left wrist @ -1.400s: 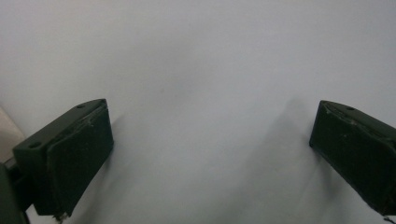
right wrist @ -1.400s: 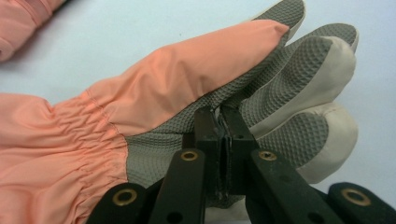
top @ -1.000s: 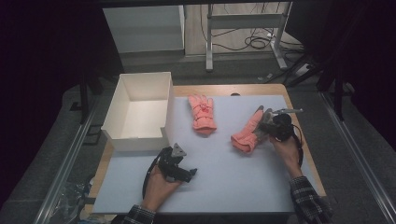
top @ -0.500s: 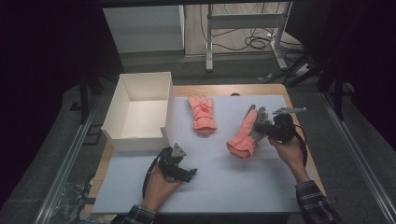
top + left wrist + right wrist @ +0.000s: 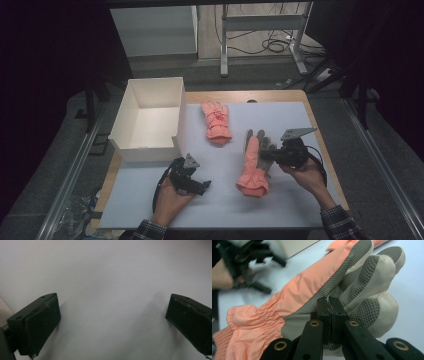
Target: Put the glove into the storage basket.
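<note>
Right gripper (image 5: 329, 302): I had it clamped on the near glove (image 5: 252, 165), lower right.
Left gripper (image 5: 112, 322): jaws apart, idle.
Box (image 5: 131, 120): nothing in it; both gloves left.

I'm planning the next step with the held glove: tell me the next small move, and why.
Probably carry the held glove on toward the white box. The right gripper is shut on its grey palm fabric, so the grasp looks secure, and the box stands open. The left gripper rests open on the white mat, holding nothing.
</note>
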The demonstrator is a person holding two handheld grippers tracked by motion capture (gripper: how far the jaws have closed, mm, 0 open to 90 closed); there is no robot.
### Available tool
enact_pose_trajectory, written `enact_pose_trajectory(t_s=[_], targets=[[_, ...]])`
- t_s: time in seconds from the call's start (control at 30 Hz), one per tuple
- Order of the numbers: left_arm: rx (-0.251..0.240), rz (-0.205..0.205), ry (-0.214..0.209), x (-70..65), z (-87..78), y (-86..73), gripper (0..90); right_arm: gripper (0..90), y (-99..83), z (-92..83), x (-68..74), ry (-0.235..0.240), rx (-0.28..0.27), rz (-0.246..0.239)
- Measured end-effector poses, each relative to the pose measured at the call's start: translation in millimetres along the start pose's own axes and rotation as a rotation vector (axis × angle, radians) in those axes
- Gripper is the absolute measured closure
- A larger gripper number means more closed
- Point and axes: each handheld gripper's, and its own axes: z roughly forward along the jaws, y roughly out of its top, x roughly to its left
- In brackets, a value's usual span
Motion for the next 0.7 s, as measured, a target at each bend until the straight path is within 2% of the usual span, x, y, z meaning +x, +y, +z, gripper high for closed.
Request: enact_pose_trajectory(t_s=[0.17,0.4,0.5,0.57,0.67,0.7], targets=[[0.001,0.001,-0.001,0.1,0.0,0.0,0.0,88.0,-5.1,12.5,5.9,0.06,0.039,-0.047],[0.001,-0.004,-0.001,-0.3,-0.1,-0.1,0.0,87.8,-11.6,34.5,4.2,0.097,0.096,-0.098],[0.001,-0.004,-0.001,-0.3,-0.1,-0.1,0.0,86.9,-13.9,41.9,2.7,0.085,0.116,-0.109],[0.001,-0.004,-0.001,-0.3,-0.1,-0.1,0.0,82.2,-15.1,44.9,1.0,0.081,0.118,-0.115],[0.001,-0.004,-0.001,-0.3,-0.1,-0.1,0.0,77.5,-14.9,44.8,0.1,0.062,0.113,-0.124],[0.001,-0.004,-0.001,-0.3,-0.1,-0.1,0.0,74.6,-13.1,41.6,-1.3,0.046,0.094,-0.122]])
